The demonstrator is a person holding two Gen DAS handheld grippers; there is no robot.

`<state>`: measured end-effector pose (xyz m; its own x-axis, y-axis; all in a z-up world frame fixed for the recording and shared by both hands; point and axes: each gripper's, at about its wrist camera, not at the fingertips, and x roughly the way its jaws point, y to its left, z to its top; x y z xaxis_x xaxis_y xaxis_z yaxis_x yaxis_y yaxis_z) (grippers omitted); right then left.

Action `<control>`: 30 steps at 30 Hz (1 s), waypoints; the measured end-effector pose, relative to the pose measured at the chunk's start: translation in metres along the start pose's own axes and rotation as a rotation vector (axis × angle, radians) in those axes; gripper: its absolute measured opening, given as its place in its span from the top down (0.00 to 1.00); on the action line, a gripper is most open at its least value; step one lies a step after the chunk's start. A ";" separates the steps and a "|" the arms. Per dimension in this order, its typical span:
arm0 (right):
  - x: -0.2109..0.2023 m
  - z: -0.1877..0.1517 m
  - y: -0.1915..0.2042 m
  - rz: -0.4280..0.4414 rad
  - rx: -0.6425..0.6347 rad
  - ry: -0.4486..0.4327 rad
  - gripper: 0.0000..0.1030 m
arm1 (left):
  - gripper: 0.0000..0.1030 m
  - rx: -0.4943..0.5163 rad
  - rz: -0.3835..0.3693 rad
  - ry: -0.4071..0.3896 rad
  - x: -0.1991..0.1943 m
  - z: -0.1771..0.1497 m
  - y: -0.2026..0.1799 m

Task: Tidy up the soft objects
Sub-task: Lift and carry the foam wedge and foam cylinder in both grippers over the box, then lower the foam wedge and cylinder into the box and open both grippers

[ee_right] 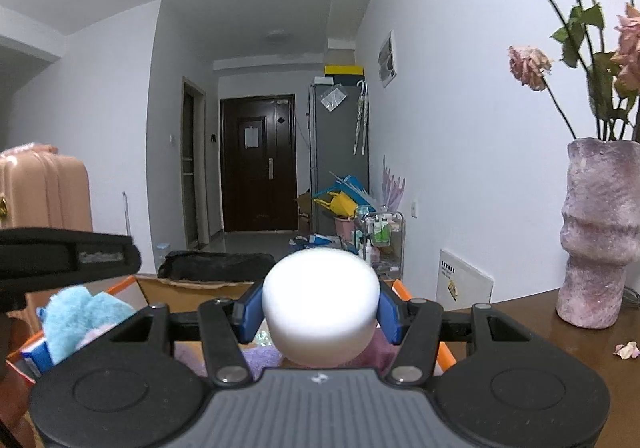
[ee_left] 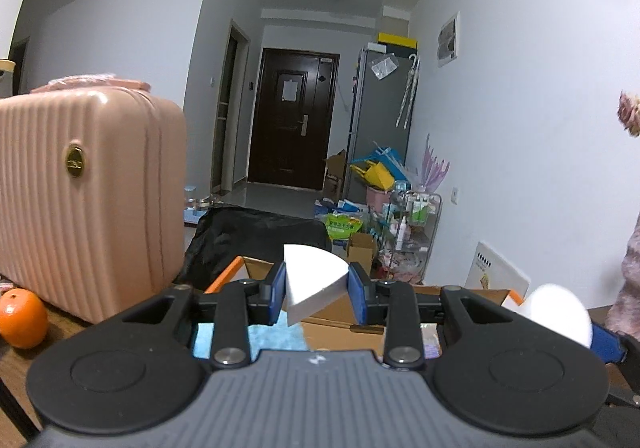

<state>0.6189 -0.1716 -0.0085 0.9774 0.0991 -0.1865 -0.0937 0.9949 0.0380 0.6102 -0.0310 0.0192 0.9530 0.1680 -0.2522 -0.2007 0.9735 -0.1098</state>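
My left gripper [ee_left: 317,290] is shut on a white wedge-shaped foam piece [ee_left: 312,282] and holds it above an open cardboard box [ee_left: 344,328] with an orange rim. My right gripper [ee_right: 320,308] is shut on a white round foam ball [ee_right: 320,304], also above the box [ee_right: 180,288]. The ball also shows in the left wrist view [ee_left: 560,312] at the right. Inside the box lie a light blue cloth [ee_right: 76,318] and purple soft items [ee_right: 260,358]. The left gripper's body [ee_right: 64,256] shows at the left of the right wrist view.
A pink ribbed suitcase [ee_left: 80,200] stands on the wooden table [ee_left: 16,364] at left, an orange [ee_left: 22,318] beside it. A pink vase [ee_right: 600,232] with dried roses stands at right on the table. A dry petal [ee_right: 626,350] lies near it. Clutter fills the floor beyond.
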 end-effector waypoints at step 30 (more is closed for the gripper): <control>0.005 -0.016 0.017 -0.091 -0.097 0.008 0.00 | 0.00 -0.079 0.129 0.011 0.015 0.001 0.024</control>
<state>0.6189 -0.1538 -0.0248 0.9812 0.0085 -0.1927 -0.0233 0.9969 -0.0748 0.6196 -0.0051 0.0143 0.9155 0.2892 -0.2798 -0.3393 0.9286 -0.1505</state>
